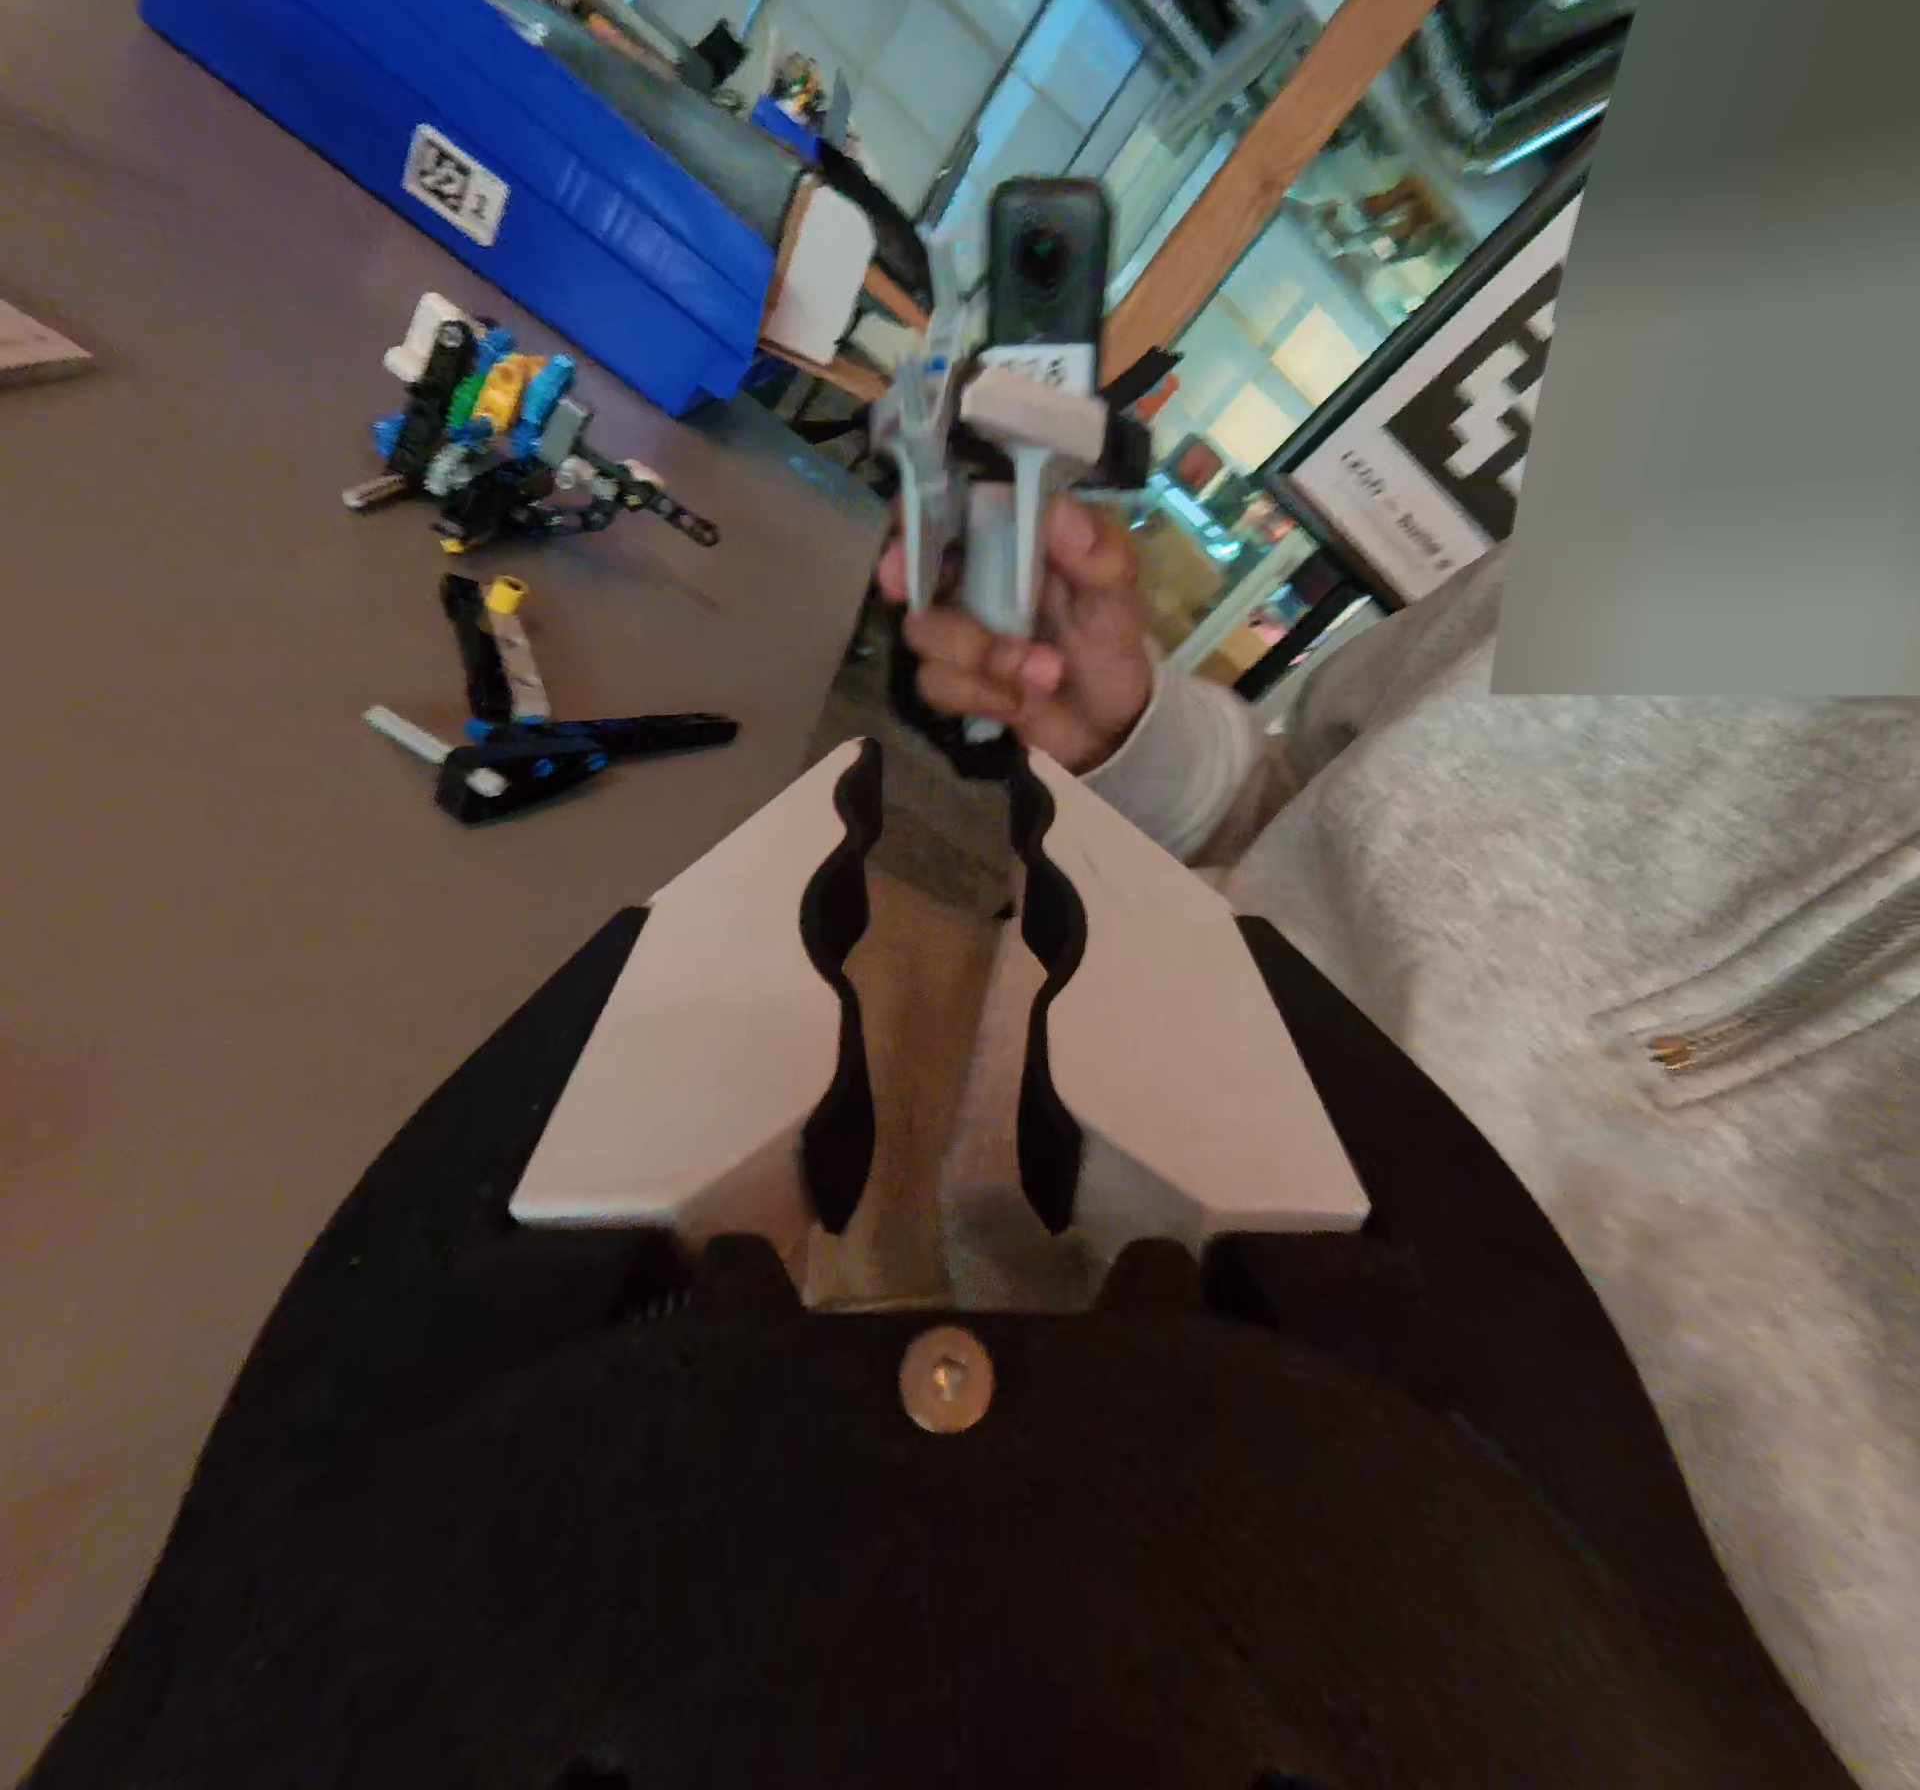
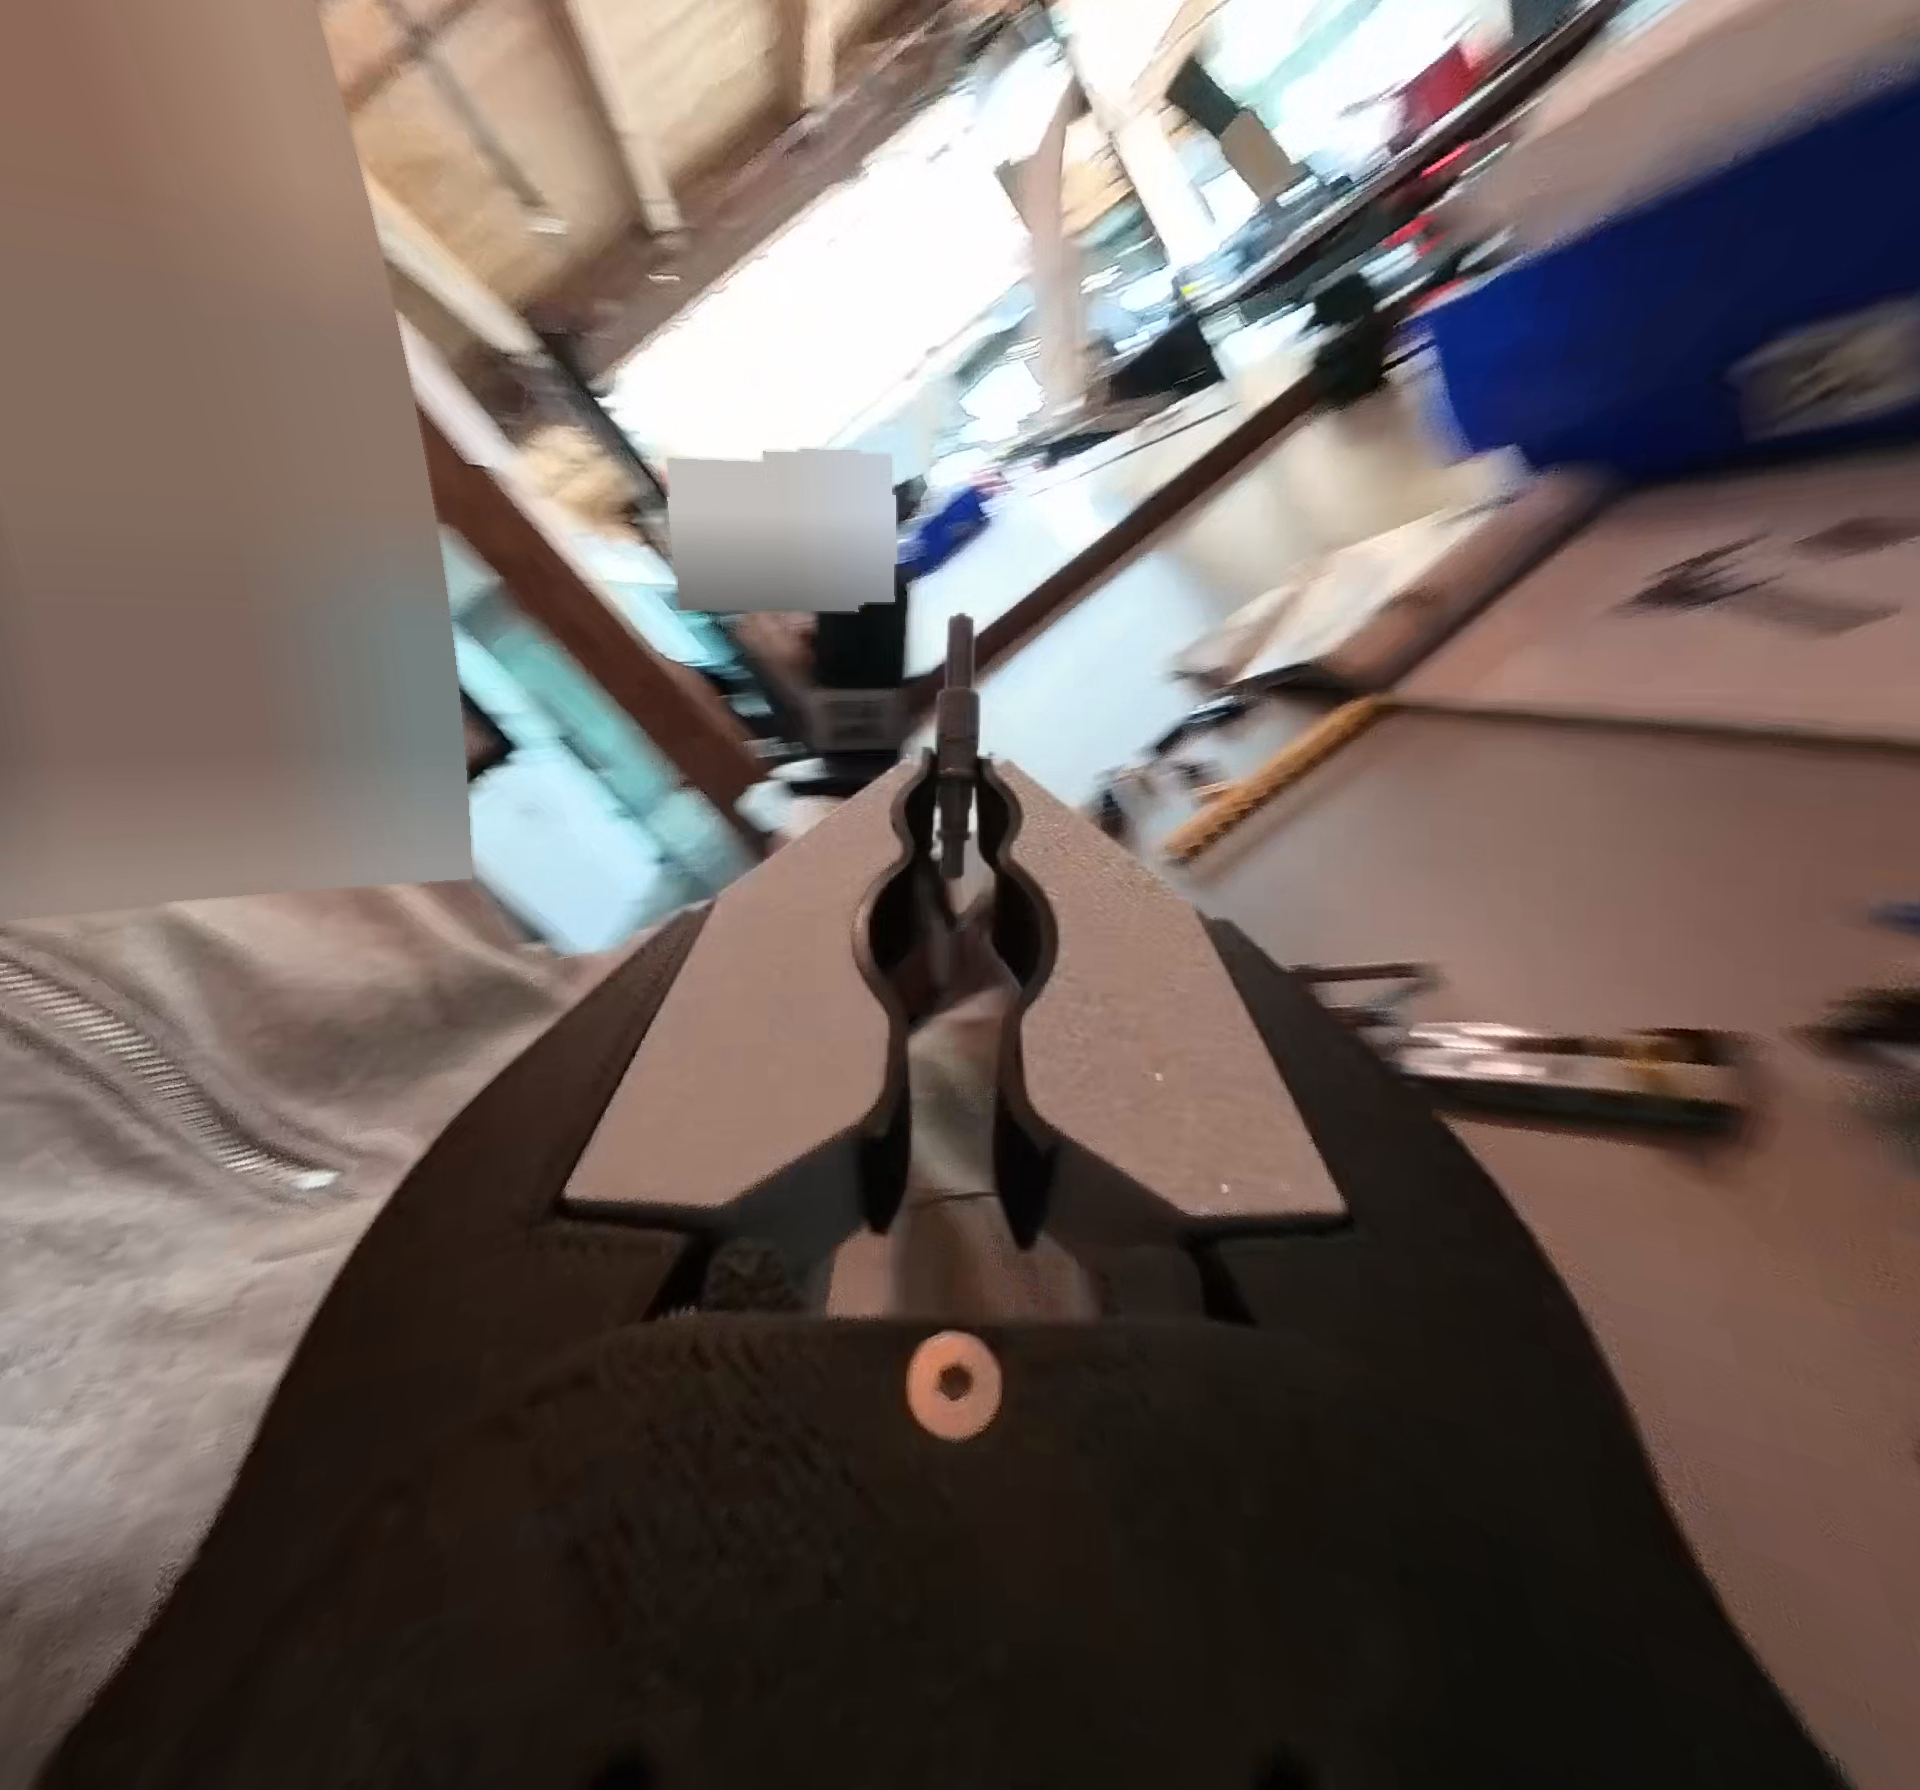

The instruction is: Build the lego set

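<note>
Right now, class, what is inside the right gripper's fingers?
A slim dark grey lego pin is pinched at the right gripper's tips, pointing outward. Its lower end is hidden between the fingers.

Glossy plastic bin (image 1: 457, 140); matt table (image 1: 208, 805).
</note>
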A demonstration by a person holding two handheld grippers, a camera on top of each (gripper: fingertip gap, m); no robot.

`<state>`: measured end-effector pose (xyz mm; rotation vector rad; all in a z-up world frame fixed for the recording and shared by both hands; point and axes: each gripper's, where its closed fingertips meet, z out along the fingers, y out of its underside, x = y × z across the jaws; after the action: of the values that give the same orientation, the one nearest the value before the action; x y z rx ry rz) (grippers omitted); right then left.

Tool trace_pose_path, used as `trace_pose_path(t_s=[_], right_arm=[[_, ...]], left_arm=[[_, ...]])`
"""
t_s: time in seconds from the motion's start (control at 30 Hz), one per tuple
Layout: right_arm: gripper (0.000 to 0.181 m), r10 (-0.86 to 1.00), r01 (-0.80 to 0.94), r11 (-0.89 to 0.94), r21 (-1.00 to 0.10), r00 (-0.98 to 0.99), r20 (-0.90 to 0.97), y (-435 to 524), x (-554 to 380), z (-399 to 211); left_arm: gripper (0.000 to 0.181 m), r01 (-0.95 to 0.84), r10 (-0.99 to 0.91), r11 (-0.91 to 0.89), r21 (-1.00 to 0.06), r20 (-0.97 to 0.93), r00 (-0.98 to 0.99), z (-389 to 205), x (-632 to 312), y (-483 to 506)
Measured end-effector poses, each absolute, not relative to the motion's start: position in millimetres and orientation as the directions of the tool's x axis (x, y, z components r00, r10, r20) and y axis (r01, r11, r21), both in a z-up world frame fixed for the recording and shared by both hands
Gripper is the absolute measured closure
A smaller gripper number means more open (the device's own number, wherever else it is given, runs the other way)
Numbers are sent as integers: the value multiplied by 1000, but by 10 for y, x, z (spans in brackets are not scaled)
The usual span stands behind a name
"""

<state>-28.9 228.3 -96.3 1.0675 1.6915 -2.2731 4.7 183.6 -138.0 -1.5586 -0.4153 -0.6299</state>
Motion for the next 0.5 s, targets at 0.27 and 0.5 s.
trace_pose_path(t_s=[0.27,0.5], right_arm=[[176,586,340,-149,-928,-726,-360,2553,-402,-1116],[176,595,396,-63,-916,-722,-353,2530,-374,-1314]], left_arm=[[147,442,205,-274,-854,397,894,-1728,-321,1982],[132,368,239,-443,-818,288,927,-1962,-493,2128]])
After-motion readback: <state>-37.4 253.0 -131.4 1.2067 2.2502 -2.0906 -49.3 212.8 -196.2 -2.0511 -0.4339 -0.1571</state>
